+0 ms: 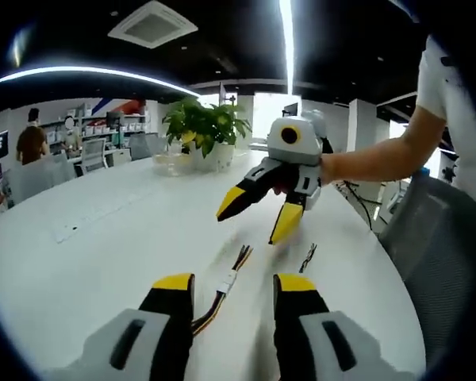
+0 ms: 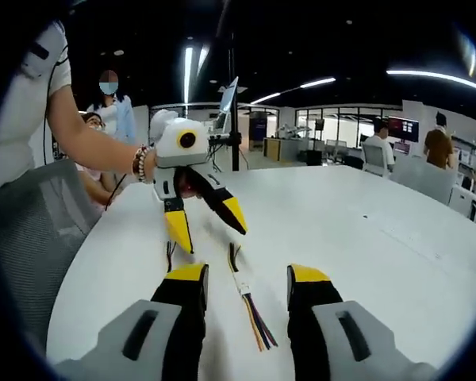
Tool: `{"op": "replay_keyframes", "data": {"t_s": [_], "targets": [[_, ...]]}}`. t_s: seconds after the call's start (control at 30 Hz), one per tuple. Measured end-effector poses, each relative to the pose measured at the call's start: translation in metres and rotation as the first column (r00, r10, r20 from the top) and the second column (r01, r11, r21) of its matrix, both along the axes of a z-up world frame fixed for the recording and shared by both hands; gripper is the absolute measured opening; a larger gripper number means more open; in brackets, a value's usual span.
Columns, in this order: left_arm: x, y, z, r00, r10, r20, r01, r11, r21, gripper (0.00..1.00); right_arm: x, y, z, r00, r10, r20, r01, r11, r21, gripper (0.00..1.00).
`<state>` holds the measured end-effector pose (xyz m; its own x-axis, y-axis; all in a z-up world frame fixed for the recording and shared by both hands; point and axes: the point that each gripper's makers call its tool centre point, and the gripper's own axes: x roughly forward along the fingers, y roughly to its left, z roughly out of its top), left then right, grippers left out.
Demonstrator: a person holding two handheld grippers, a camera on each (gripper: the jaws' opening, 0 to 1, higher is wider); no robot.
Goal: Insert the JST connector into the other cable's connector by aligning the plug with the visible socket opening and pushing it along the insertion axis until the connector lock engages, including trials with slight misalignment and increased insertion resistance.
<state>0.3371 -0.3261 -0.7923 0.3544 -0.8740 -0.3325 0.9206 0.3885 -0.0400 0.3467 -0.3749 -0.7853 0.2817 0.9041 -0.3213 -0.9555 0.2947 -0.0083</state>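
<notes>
A cable with coloured wires and a small white JST connector [image 1: 227, 281] lies flat on the white table [image 1: 103, 238], between my left gripper's [image 1: 234, 284] open jaws. A second, thin dark cable [image 1: 307, 258] lies just to its right. My right gripper [image 1: 258, 216] hovers open above both cables, held by a person's hand. From the right gripper view the same white connector [image 2: 242, 286] lies between the open jaws of my right gripper [image 2: 247, 276], its coloured wires [image 2: 259, 327] trailing toward me. The dark cable [image 2: 170, 255] lies to the left, under my open left gripper [image 2: 209, 228].
A potted plant [image 1: 206, 127] stands at the table's far side. A grey mesh chair [image 1: 436, 238] [image 2: 32, 238] sits by the table's edge beside the person. Desks, monitors and other people are in the background. The table [image 2: 381, 254] stretches wide to the side.
</notes>
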Motion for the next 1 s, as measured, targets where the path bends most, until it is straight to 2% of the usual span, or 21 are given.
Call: {"op": "replay_keyframes", "data": {"t_s": [0.1,0.17,0.23,0.4,0.47,0.6,0.73,0.8,0.87,0.93,1.0], "targets": [[-0.007,0.001,0.008,1.0,-0.005,0.022,0.005,1.0,-0.012,0.38,-0.008,0.0,0.005,1.0,0.013,0.005,-0.013,1.0,0.014,0.37],[-0.013,-0.001,0.015,1.0,-0.009,0.023,0.01,0.999,-0.049,0.38,-0.012,-0.001,0.01,1.0,0.014,0.016,-0.014,0.999,0.035,0.38],[-0.016,0.0,0.019,0.999,-0.005,0.05,0.008,0.999,-0.046,0.38,-0.018,-0.002,0.015,0.999,0.021,0.037,-0.022,0.999,0.04,0.36],[-0.027,-0.002,0.023,0.998,-0.015,0.06,0.018,0.998,-0.059,0.41,-0.033,-0.002,0.022,0.996,0.058,0.069,-0.06,0.997,0.04,0.33],[-0.032,-0.003,0.023,0.997,-0.018,0.073,0.022,0.998,-0.056,0.42,-0.036,-0.003,0.021,0.995,0.06,0.079,-0.062,0.998,0.024,0.31],[-0.04,-0.006,0.021,0.998,-0.022,0.061,0.026,0.998,-0.063,0.43,-0.044,-0.003,0.019,0.995,0.07,0.074,-0.072,0.997,0.031,0.29],[-0.045,-0.009,0.013,0.999,-0.025,0.029,0.027,0.998,-0.052,0.53,-0.052,-0.002,0.013,0.995,0.076,0.063,-0.078,0.996,0.031,0.29],[-0.047,-0.009,0.008,0.999,-0.026,0.027,0.027,0.999,-0.038,0.55,-0.055,-0.002,0.009,0.996,0.077,0.053,-0.078,0.996,0.032,0.29],[-0.049,-0.009,0.006,0.999,-0.035,0.033,0.036,0.999,-0.033,0.53,-0.058,-0.002,0.005,0.996,0.079,0.041,-0.081,0.996,0.026,0.28],[-0.052,-0.009,0.005,0.998,-0.05,0.046,0.052,0.998,-0.031,0.47,-0.06,-0.003,0.003,0.996,0.083,0.035,-0.083,0.996,0.026,0.28],[-0.05,-0.008,0.001,0.998,-0.036,0.042,0.037,0.999,-0.021,0.48,-0.062,-0.003,0.001,0.996,0.087,0.03,-0.088,0.996,0.028,0.27]]}}
